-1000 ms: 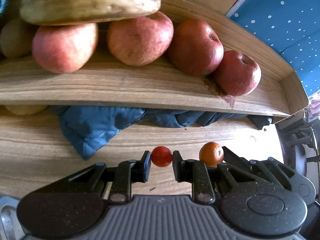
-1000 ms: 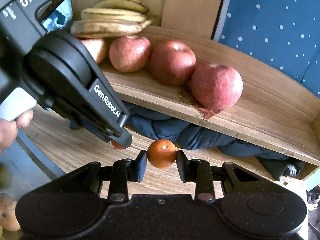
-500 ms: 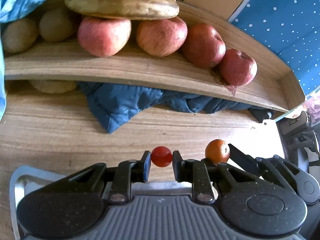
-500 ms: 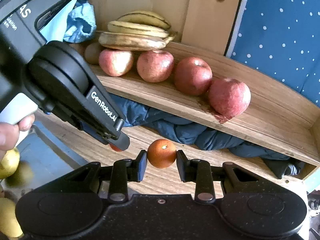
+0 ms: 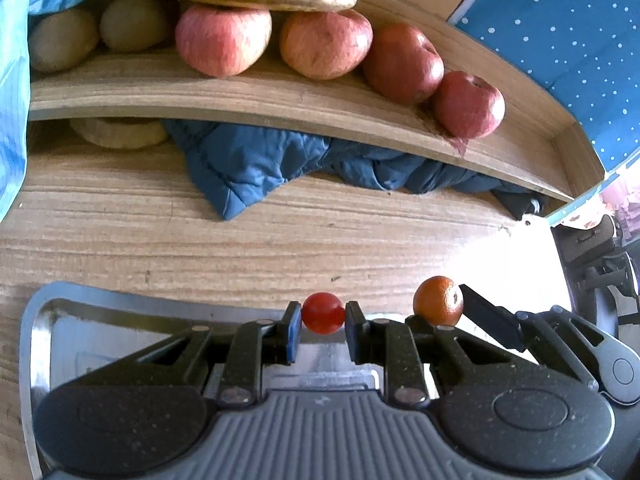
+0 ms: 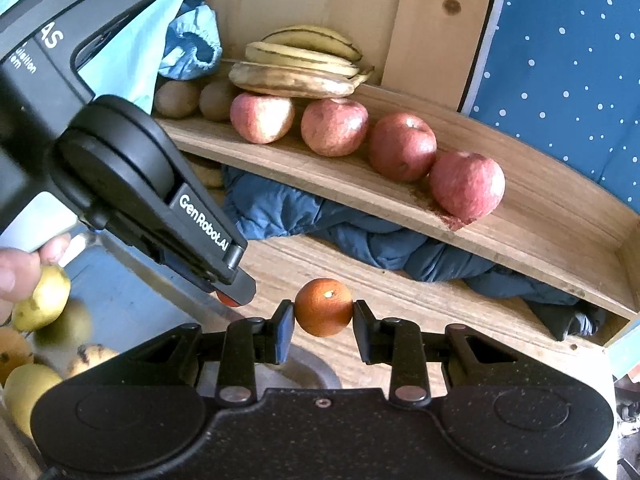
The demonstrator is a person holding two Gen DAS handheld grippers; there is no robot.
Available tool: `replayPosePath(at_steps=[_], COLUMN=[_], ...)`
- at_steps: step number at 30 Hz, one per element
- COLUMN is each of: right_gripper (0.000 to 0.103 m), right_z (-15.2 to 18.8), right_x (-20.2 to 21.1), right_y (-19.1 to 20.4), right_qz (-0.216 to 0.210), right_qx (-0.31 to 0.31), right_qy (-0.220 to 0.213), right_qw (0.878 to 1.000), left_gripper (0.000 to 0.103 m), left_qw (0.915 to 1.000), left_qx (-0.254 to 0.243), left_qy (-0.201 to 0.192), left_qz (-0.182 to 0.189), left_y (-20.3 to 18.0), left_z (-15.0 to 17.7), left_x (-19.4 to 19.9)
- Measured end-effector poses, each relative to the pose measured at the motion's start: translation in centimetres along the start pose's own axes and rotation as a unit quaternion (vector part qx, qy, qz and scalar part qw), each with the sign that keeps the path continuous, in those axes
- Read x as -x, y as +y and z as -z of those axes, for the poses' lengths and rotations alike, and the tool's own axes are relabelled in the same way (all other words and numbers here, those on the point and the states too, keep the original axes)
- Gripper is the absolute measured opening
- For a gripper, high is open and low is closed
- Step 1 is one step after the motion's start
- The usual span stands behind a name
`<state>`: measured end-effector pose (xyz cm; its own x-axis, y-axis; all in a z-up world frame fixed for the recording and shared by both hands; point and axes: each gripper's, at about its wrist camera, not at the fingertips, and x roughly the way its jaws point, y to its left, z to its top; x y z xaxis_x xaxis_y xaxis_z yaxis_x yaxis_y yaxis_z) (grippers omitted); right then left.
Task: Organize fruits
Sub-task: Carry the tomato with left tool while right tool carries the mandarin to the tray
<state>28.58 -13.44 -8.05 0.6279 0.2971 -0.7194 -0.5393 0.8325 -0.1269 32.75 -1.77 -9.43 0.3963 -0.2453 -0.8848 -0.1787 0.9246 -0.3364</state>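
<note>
My left gripper (image 5: 322,319) is shut on a small red tomato (image 5: 322,313), held above the far rim of a metal tray (image 5: 120,312). My right gripper (image 6: 323,314) is shut on a small orange (image 6: 323,307); the left wrist view shows that orange (image 5: 438,301) just to the right of the tomato. In the right wrist view the left gripper's body crosses the left side, with a sliver of the tomato (image 6: 227,300) under its tip. On the wooden shelf (image 6: 360,184) sit several red apples (image 6: 334,126), bananas (image 6: 296,68) and kiwis (image 6: 178,98).
A crumpled blue quilted cloth (image 5: 248,164) lies under the shelf on the wooden tabletop (image 5: 200,248). Yellow pears (image 6: 44,296) lie in the tray at lower left of the right wrist view. A blue dotted fabric (image 6: 560,60) hangs at right. A hand (image 6: 24,268) grips the left tool.
Both grippers have drawn back from the shelf and risen a little, still holding their fruit. The shelf looks smaller and farther, and the tray's rim and the pears have come into view.
</note>
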Motion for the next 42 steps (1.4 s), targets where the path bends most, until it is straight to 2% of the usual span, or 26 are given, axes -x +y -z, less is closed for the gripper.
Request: replayPosePath(at_steps=[42], right_gripper=[0.034], right_z=[3.3], right_x=[2.9], right_y=[1.5], right_qz=[-0.01], right_qx=[-0.015], right_qy=[0.03], right_qw=[0.999], left_gripper=[0.025], left_qw=[0.9996], left_qx=[-0.008], left_qy=[0.028], left_qz=[-0.004], left_y=[-0.5], left_z=[3.8], left_x=[0.1])
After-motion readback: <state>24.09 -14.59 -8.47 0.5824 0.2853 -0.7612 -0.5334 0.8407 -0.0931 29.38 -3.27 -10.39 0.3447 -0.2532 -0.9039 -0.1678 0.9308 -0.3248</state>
